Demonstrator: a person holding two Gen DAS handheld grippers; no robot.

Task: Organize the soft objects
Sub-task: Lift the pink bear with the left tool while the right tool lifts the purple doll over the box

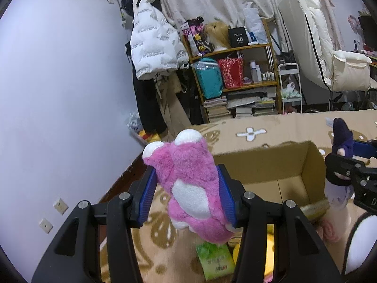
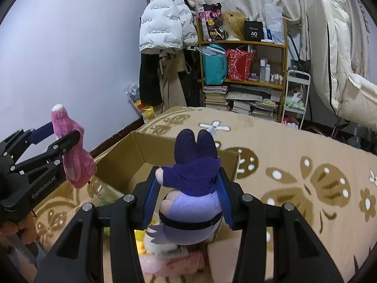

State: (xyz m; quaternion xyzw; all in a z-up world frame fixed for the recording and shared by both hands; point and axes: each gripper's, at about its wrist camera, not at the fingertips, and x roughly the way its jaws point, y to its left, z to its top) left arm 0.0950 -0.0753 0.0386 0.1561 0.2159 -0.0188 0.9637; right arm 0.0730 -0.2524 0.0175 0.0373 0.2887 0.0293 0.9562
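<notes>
My left gripper point(image 1: 187, 184) is shut on a pink and white plush toy point(image 1: 188, 188), its blue pads pressing both sides, held up above the bed. In the right wrist view the same pink plush toy point(image 2: 73, 155) and left gripper point(image 2: 60, 146) show at the left. My right gripper point(image 2: 187, 188) is shut on a purple plush toy point(image 2: 193, 188) with dark ears and a lilac body; this purple plush toy point(image 1: 341, 146) also appears at the right edge of the left wrist view. An open cardboard box point(image 1: 278, 165) lies on the bed just beyond both toys.
The bed cover point(image 2: 294, 165) is beige with brown butterflies. Below the grippers lie a green packet point(image 1: 215, 259), something yellow point(image 1: 266, 250) and a pink soft item point(image 2: 174, 263). A wooden shelf point(image 1: 235, 70), hanging white jacket point(image 1: 155, 47) and white chair point(image 1: 329, 59) stand behind.
</notes>
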